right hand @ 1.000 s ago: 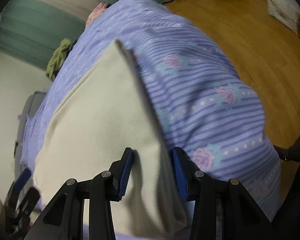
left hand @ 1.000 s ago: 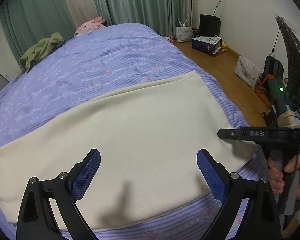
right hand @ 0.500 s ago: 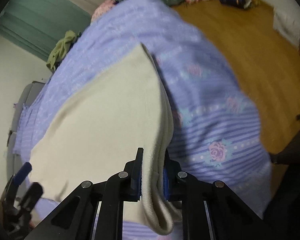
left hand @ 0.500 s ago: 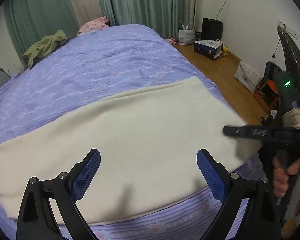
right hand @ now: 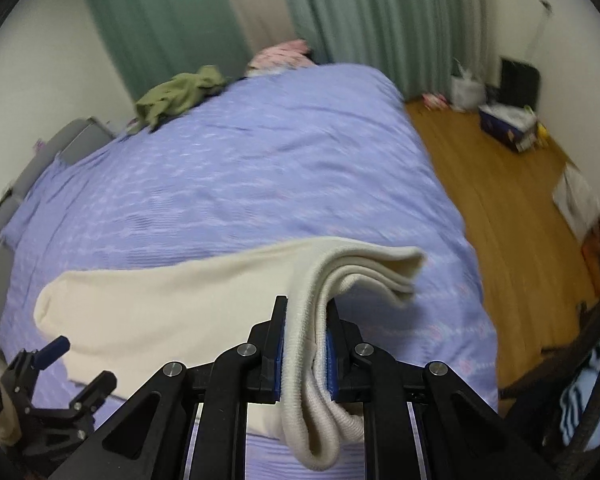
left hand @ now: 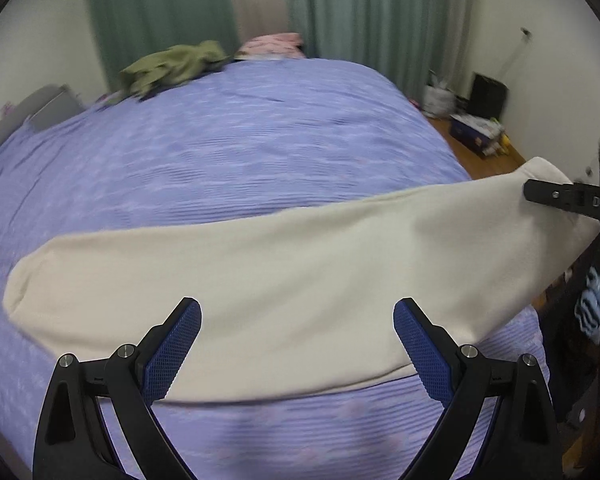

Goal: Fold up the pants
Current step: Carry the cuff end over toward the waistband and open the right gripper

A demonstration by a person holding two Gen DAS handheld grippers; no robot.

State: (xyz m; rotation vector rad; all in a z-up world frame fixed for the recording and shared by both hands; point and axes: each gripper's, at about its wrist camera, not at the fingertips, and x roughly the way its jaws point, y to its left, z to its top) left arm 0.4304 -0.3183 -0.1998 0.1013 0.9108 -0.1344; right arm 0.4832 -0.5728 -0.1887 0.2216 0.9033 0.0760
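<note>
Cream pants (left hand: 260, 280) lie folded lengthwise across the near part of the purple bed (left hand: 220, 160). My right gripper (right hand: 306, 344) is shut on their ribbed right end, which hangs doubled between the blue pads and is lifted off the bed; its layered edge (right hand: 380, 272) sticks out beyond the fingers. In the left wrist view that gripper (left hand: 560, 196) holds the raised end at the right. My left gripper (left hand: 298, 344) hovers open above the pants' near edge with nothing between its fingers. It also shows open in the right wrist view (right hand: 72, 364) at the lower left.
A green garment (left hand: 172, 66) and a pink item (left hand: 272, 44) lie at the bed's far end before green curtains (right hand: 360, 12). Wooden floor (right hand: 500, 208) with a box (right hand: 508, 124) and bags runs along the bed's right side. A grey object (right hand: 72, 140) stands at the left.
The right gripper closed on the pants' right end and raised it off the bed. The left gripper rose and swung, staying open; both views now look further up the bed.
</note>
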